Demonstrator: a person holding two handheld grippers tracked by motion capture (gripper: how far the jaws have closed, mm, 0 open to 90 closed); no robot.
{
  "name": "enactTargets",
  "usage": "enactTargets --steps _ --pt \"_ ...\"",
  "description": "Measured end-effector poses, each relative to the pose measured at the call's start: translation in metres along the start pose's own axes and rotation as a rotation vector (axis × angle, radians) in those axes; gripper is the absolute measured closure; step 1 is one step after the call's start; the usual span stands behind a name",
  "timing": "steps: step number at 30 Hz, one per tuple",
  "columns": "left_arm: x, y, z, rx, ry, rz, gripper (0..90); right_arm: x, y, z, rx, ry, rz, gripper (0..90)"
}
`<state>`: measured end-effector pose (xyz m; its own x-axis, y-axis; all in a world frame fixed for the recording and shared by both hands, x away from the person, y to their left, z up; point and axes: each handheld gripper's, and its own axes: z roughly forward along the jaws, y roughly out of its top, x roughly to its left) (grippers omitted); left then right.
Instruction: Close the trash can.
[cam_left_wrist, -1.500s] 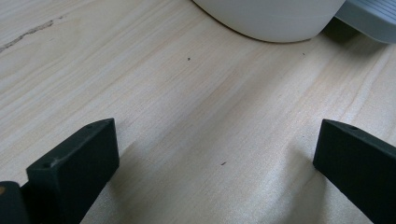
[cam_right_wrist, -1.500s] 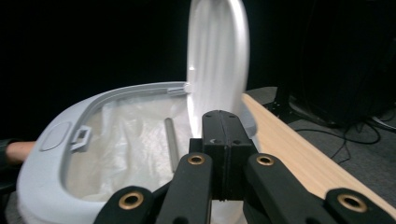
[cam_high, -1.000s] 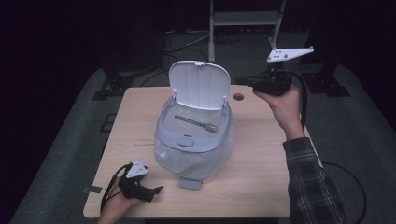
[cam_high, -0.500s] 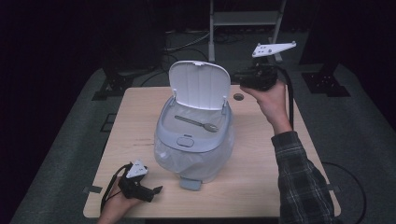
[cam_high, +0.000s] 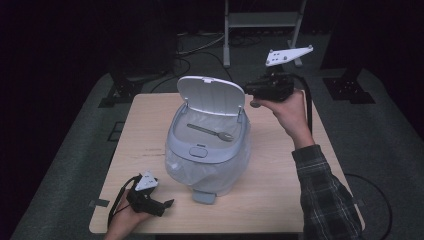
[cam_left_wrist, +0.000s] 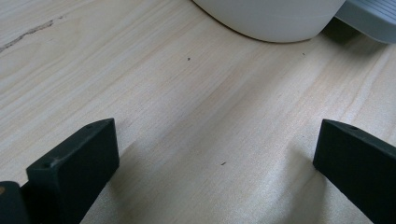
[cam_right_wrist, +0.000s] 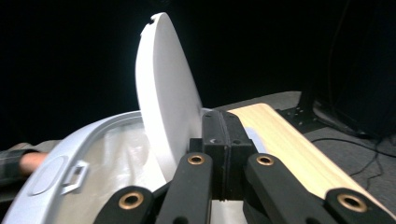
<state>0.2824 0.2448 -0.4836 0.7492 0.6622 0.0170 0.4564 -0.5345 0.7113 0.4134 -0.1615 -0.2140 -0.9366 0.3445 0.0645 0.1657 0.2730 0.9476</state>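
Note:
A pale blue pedal bin stands mid-table with its lid raised upright. A metal spoon lies on the clear liner across the bin's mouth. My right gripper is held in the air at the lid's right edge. In the right gripper view its jaws are pressed together with nothing between them, just beside the lid. My left gripper rests low at the table's front left. It is wide open over bare wood, facing the bin's base.
The bin's foot pedal sticks out toward the front edge of the wooden table. Behind the table are a metal stand, dark stand bases and cables on grey carpet.
My right gripper has swung left and slightly up, from the table's back right corner to the lid's right edge. The left gripper, bin and spoon have stayed put.

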Motion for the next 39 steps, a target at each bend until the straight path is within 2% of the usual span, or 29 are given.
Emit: enactTargets --steps 3,16,26,39 --pt "0.000 0.000 0.000 0.000 0.000 0.000 0.0 0.007 -0.001 0.001 0.018 0.032 0.004 90.0" --pt "0.000 0.000 0.000 0.000 0.000 0.000 0.0 0.039 -0.006 0.008 0.038 0.084 -0.038 90.0" --pt "0.000 0.000 0.000 0.000 0.000 0.000 0.0 0.060 -0.006 0.031 0.094 0.150 -0.077 90.0" --pt "0.000 0.000 0.000 -0.001 -0.004 0.001 0.0 0.080 -0.007 0.051 0.159 0.194 -0.112 90.0"
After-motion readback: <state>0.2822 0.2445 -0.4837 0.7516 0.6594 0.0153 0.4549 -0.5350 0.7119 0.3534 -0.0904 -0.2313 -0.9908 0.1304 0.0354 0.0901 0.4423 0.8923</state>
